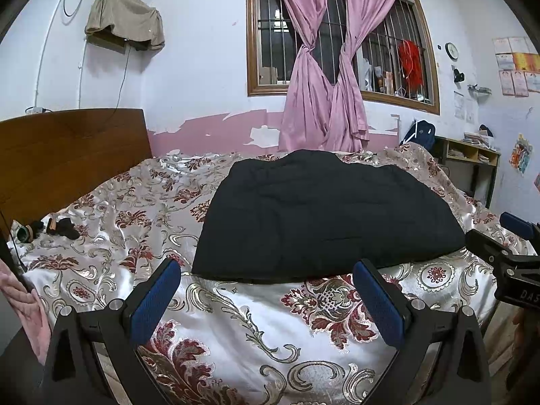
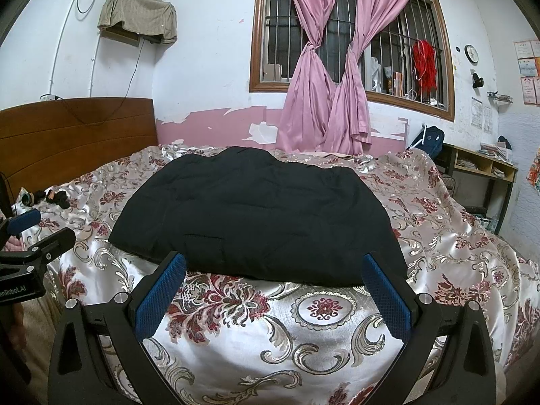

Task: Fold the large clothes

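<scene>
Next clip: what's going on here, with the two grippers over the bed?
A person holds two handheld grippers over a bed covered with a floral bedspread. A large black garment, apparently padded, lies on it in a compact, seemingly folded shape. The left gripper and the right gripper are both open and empty, hovering just short of the garment's near edge, neither touching it. Some small dark items lie near the wooden headboard.
</scene>
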